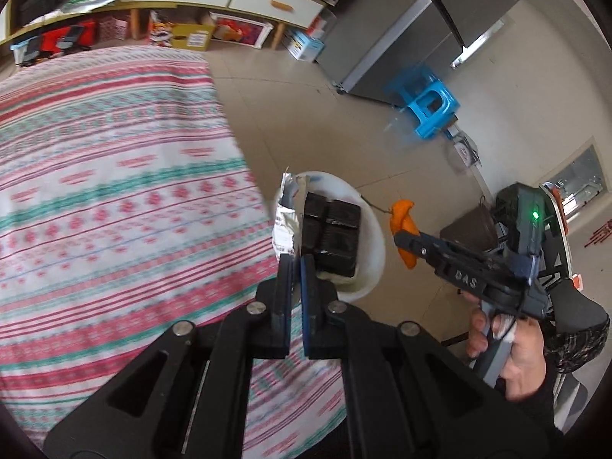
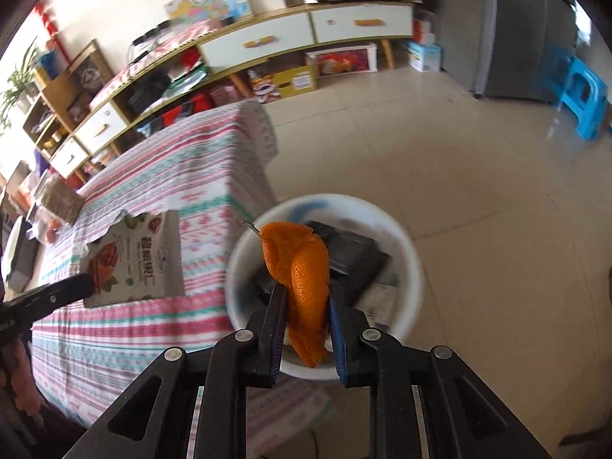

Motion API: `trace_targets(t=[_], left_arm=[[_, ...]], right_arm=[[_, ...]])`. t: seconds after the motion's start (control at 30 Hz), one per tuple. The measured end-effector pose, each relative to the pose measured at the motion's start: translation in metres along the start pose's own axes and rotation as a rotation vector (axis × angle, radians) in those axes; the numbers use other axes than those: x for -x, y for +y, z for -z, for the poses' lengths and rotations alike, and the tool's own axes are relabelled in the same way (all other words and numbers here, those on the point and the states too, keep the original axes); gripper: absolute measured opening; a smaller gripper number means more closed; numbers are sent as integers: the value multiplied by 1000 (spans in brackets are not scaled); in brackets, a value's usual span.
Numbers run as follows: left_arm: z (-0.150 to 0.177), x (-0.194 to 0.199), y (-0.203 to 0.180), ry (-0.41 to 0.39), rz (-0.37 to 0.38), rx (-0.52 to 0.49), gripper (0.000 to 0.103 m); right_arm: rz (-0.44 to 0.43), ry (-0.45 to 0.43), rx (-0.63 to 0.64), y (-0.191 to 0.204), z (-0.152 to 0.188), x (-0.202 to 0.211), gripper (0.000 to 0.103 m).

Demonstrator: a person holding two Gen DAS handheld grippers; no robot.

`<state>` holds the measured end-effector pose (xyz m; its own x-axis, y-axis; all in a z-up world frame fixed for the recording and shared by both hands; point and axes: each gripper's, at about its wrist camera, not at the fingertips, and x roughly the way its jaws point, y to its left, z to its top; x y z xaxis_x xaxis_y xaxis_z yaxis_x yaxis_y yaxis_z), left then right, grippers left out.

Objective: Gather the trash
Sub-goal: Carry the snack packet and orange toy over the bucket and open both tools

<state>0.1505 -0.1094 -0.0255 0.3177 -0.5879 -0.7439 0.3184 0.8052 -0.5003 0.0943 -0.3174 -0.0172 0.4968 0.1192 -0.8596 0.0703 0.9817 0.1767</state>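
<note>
My left gripper (image 1: 295, 259) is shut on a torn snack packet (image 1: 286, 218), silver inside and printed outside (image 2: 137, 260), held over the edge of the striped table. My right gripper (image 2: 306, 290) is shut on a piece of orange peel (image 2: 304, 275), which hangs above a white bucket (image 2: 415, 267) standing on the floor beside the table. Dark black trays (image 1: 332, 237) lie inside the bucket. From the left wrist view the right gripper (image 1: 401, 235) shows to the right with the orange peel (image 1: 403, 225) at its tip, gripped by a person's hand (image 1: 508, 352).
The table wears a pink, white and green striped cloth (image 1: 114, 191). A blue plastic stool (image 1: 428, 111) and a grey refrigerator (image 1: 420, 38) stand across the tiled floor. A long low cabinet (image 2: 267, 42) with drawers and cluttered shelves runs behind the table.
</note>
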Motion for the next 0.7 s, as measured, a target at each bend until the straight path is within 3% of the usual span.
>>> trace_targets(t=[0.33,0.7], left_arm=[[-11,-71,-28,50,32,32,5],[-3,-106,-28,157,-82,23,5]], right_arm=[[9,6,-50,-40,5,6,22],[2,25,-71,-43,0,2,22]])
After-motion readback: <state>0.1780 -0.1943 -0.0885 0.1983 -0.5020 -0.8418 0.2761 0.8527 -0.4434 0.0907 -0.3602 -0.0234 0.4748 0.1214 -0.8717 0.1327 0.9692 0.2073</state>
